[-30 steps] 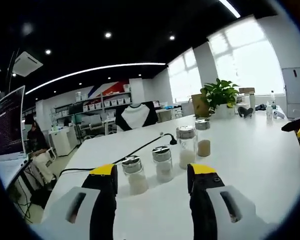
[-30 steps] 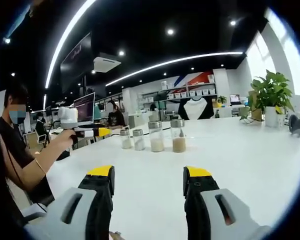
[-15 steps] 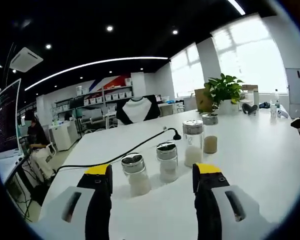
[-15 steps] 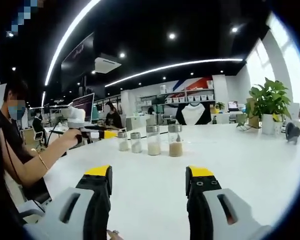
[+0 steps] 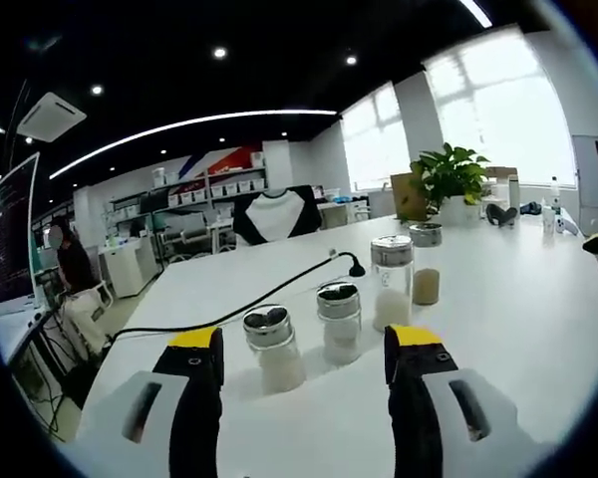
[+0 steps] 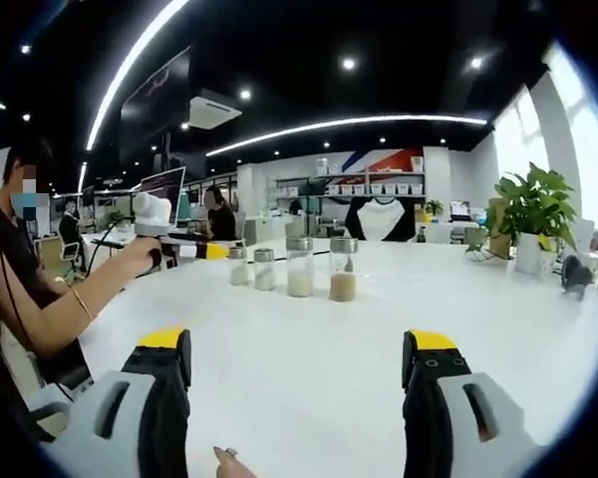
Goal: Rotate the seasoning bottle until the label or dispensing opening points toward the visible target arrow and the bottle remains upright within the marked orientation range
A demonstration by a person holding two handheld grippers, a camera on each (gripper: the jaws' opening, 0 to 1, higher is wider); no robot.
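R gripper jaws spread wider vs 0.5 s ago, empty. L gripper edged nearer the four bottles, open, holding nothing. No bottle gripped yet; rotation not started.

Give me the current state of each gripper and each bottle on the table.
Left gripper: open, holding nothing, just short of the bottles.
Right gripper: open wide, holding nothing, well back from the row.
Nearest bottle: upright, lid on, white filling.
Second bottle: upright, lid on, white filling.
Third bottle: upright, lid on, white filling.
Far bottle: upright, lid on, tan filling.
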